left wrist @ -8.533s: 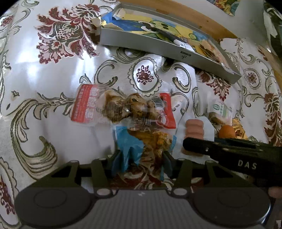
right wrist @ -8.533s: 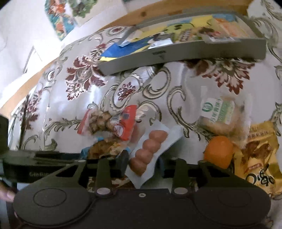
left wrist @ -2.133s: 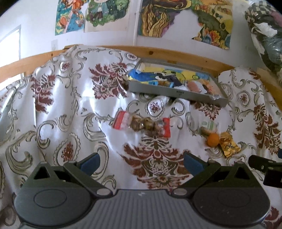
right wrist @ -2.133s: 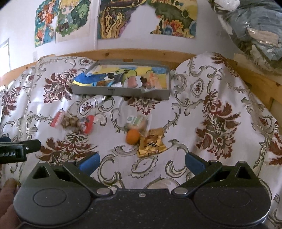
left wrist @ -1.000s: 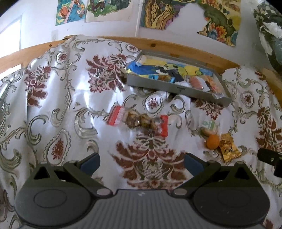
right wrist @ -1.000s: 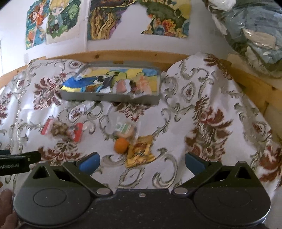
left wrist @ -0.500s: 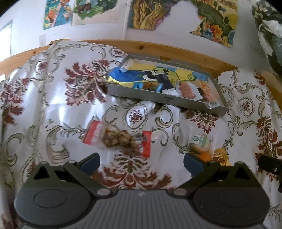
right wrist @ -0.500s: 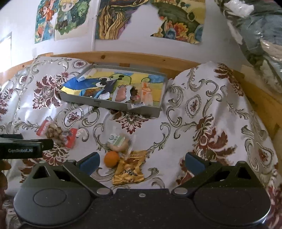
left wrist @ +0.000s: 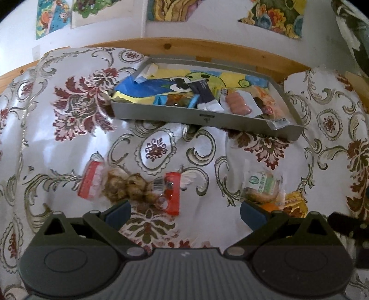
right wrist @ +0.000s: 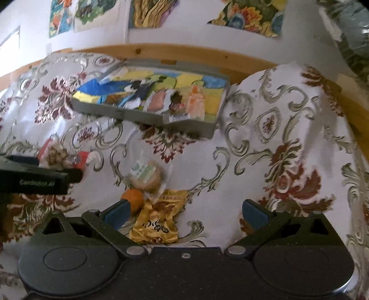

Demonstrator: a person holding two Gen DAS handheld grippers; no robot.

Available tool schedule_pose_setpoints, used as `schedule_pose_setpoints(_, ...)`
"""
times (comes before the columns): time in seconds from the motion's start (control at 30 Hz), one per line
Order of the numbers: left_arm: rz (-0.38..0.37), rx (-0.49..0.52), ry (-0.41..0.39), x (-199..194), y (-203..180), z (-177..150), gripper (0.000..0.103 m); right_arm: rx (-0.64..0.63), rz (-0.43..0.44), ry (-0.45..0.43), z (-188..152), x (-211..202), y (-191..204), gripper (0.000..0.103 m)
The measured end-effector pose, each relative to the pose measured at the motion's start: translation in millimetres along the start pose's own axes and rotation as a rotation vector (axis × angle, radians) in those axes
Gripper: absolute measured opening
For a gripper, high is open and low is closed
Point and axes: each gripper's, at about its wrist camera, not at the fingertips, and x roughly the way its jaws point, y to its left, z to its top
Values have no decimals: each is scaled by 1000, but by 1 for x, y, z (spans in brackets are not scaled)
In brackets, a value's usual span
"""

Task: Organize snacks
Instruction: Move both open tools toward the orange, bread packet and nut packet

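Observation:
A grey tray (left wrist: 161, 114) (right wrist: 189, 128) with several snack packets, among them pink sausages (left wrist: 237, 105), lies at the back of the patterned cloth. In front of it lie a clear red-ended packet of brown snacks (left wrist: 129, 187) (right wrist: 61, 155), a green-labelled bun packet (left wrist: 261, 185) (right wrist: 145, 174), an orange (right wrist: 132, 199) (left wrist: 269, 207) and a golden packet (right wrist: 156, 221). My left gripper (left wrist: 185, 213) is open just short of the brown snack packet. Over the golden packet, with the orange by its left finger, my right gripper (right wrist: 185, 213) is open and holds nothing.
A wooden rail (left wrist: 207, 49) runs behind the tray, below a white wall with colourful posters (right wrist: 152, 11). The left gripper's black finger (right wrist: 41, 180) reaches into the right wrist view from the left. A floral bundle (right wrist: 352, 34) sits at the upper right.
Both grippers have moved forward and down toward the cloth, so the loose snacks and tray look larger. Both stay open and empty.

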Motion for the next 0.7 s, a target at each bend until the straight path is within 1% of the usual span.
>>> schedule_pose_setpoints(0.1, -1, 10, 9, 8, -4, 2, 103, -29, 24, 23, -1, 8, 0, 102)
schedule_pose_setpoints(0.2, -2, 25, 14, 15, -9, 3, 103, -56, 25, 28, -3, 15, 1, 102)
schedule_pose_setpoints(0.27, -16, 37, 14, 18, -12, 3, 103, -57, 26, 45, -5, 22, 0, 102)
schedule_pose_setpoints(0.33, -71, 54, 12, 20, -14, 3, 103, -48, 32, 65, -7, 29, 0, 102)
schedule_pose_setpoints(0.43, -153, 76, 0, 21, -18, 2, 103, -41, 49, 97, -11, 37, 1, 97)
schedule_pose_setpoints(0.53, -220, 82, 18, 26, -22, 1, 102, -50, 69, 106, -15, 42, 4, 93)
schedule_pose_setpoints(0.63, -252, 79, 37, 34, -26, 1, 102, -75, 67, 95, -18, 45, 9, 92)
schedule_pose_setpoints(0.7, -251, 75, 51, 39, -28, 1, 102, -98, 63, 89, -19, 48, 13, 91)
